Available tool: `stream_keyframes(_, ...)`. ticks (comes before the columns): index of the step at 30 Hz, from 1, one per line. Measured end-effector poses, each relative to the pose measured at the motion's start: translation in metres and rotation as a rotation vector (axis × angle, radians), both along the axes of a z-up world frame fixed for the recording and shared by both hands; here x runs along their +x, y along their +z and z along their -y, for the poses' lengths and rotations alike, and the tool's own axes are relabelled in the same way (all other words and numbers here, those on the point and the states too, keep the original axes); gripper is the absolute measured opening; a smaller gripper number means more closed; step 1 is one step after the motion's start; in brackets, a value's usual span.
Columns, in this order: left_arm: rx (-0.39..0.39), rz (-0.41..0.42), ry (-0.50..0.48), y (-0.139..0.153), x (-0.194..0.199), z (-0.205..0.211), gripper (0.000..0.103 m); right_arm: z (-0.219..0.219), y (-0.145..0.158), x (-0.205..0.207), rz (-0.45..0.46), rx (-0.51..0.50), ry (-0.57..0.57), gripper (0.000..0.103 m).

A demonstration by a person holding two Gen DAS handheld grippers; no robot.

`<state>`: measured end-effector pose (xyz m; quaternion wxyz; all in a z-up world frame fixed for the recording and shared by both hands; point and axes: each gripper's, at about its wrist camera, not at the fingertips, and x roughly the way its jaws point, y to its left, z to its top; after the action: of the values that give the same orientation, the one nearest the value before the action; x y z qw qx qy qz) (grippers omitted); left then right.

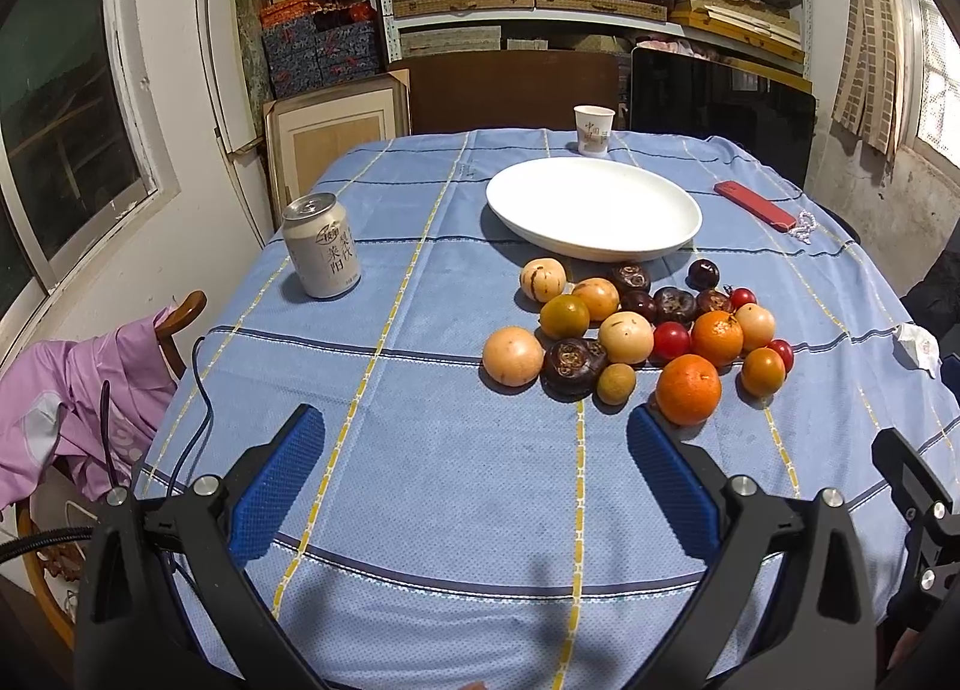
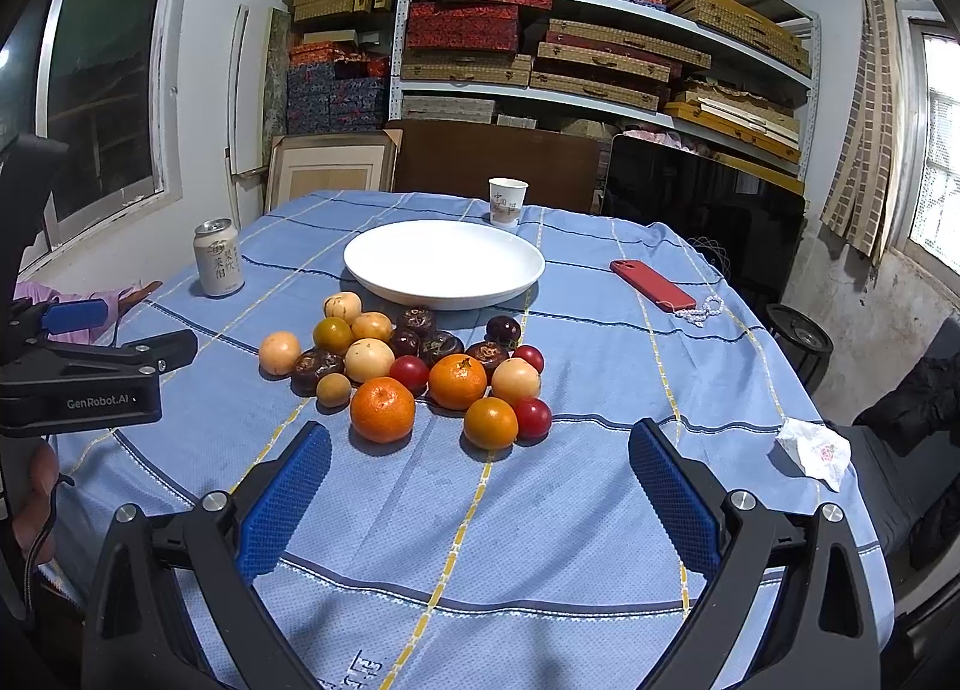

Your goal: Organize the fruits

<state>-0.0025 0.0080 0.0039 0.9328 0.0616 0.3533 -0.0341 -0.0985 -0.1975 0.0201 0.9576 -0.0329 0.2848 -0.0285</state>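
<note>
One big table (image 2: 588, 510) under a blue checked cloth fills both views. Beyond its far edge, shelving (image 2: 600, 48) is stacked with flat boxes, and a dark screen (image 2: 702, 204) leans beside the table's far right corner. On the cloth, toward the far side, sits a wide white plate (image 2: 444, 264), bare inside. Just in front of the plate lies the pile of fruit (image 2: 408, 366), loose on the cloth and not on the plate: two bright oranges (image 2: 382, 409) nearest the cameras, pale yellow round ones, dark brown wrinkled ones, and small red ones, most touching their neighbours. The left gripper (image 1: 474, 450) hangs above the near cloth with its blue-padded jaws spread wide and nothing between them. The right gripper (image 2: 480, 456) hovers likewise, jaws parted and bare, just short of the fruit. A pale drink can (image 2: 218, 258) stands upright left of the plate, well apart from the fruit. A red phone (image 2: 651, 285) lies flat right of the plate. A paper cup (image 2: 507, 201) stands behind the plate. A crumpled tissue (image 2: 816, 453) rests at the table's right edge.
</note>
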Motion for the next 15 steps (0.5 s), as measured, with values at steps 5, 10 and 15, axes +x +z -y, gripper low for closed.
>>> stream_keyframes(5,-0.004,-0.005,0.004,-0.0026,0.0009,-0.0028,0.099,-0.0054,-0.0034,-0.0009,-0.005,-0.004,0.007,0.100)
stream_keyframes(10,-0.004,-0.012,0.006,-0.0060,0.0022,-0.0023,0.099,-0.0069,-0.0048,0.0007,-0.012,-0.005,0.011,0.100)
stream_keyframes(15,-0.004,-0.020,0.008,-0.0090,0.0051,-0.0013,0.099,-0.0062,-0.0075,0.0039,-0.020,-0.005,0.011,0.100)
